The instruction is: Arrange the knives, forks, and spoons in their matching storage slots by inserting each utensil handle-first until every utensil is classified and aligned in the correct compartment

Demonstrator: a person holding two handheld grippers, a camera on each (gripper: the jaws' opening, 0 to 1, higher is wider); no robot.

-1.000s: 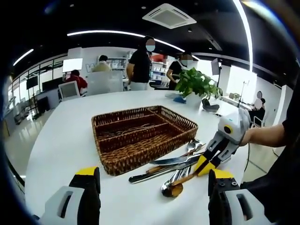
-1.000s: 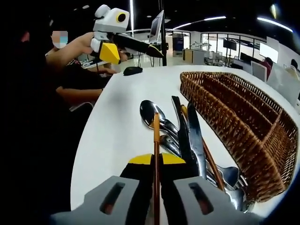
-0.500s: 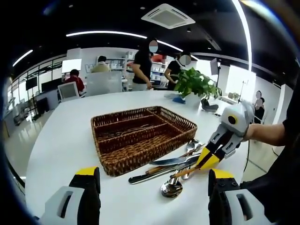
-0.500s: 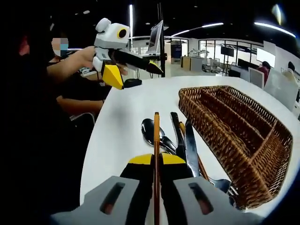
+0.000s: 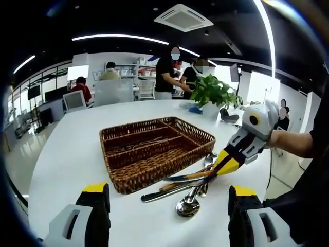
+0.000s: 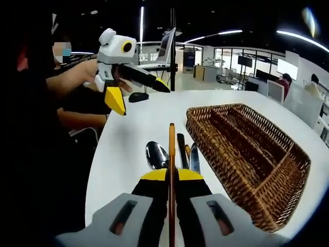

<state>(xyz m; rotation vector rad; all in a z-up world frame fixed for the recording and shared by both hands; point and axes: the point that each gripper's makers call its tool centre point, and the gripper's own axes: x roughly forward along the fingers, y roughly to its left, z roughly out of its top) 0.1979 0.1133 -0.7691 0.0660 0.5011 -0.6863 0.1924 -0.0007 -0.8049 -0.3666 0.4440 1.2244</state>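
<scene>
A brown wicker basket [image 5: 154, 154] with long slots stands mid-table, with some utensils lying in one slot [image 5: 131, 145]. Beside it lies a pile of knives and spoons [image 5: 180, 190]. My right gripper [image 5: 226, 163] comes in from the right, shut on an orange-handled utensil [image 5: 193, 176] raised over the pile. In the right gripper view the orange handle [image 6: 171, 144] sticks straight out from my right gripper [image 6: 171, 177], above a spoon [image 6: 155, 154] and knives [image 6: 194, 157], with the basket [image 6: 252, 159] to the right. My left gripper [image 5: 167, 206] is open and holds nothing; the left gripper [image 6: 121, 67] hangs above the table's far end.
A white table [image 5: 67, 154] holds a potted plant [image 5: 216, 92] behind the basket. A dark mouse [image 6: 139, 96] lies near the table's far edge. Several people stand and sit in the office behind. A person's arm [image 6: 67, 77] holds the left gripper.
My right gripper has risen and pulled back with the orange-handled utensil, lifting it off the pile. The left gripper's jaws stay open in the same place.
</scene>
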